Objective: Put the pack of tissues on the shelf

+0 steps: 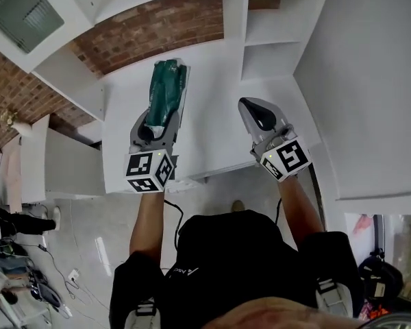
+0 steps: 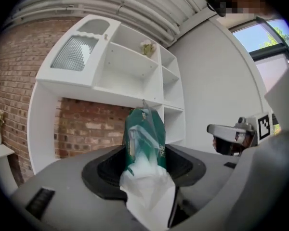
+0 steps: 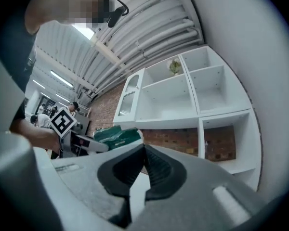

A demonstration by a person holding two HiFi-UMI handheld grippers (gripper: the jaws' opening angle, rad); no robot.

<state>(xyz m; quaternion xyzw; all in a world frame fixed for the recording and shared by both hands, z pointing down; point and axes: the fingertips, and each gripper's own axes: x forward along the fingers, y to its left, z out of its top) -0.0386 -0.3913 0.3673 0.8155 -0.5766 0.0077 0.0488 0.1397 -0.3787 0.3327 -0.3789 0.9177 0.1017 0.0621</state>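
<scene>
A green pack of tissues stands lengthwise between the jaws of my left gripper, held above the white counter. In the left gripper view the pack points up out of the jaws, its white end crumpled toward the camera, and the pads press on both sides. My right gripper hovers to the right with nothing in it, its tips meeting. The white shelf unit rises ahead, with its open compartments unfilled.
A red brick wall backs the counter under the shelves. A small plant sits in an upper compartment. A cabinet door with a ribbed pane closes the top left. Cables and gear lie on the floor at lower left.
</scene>
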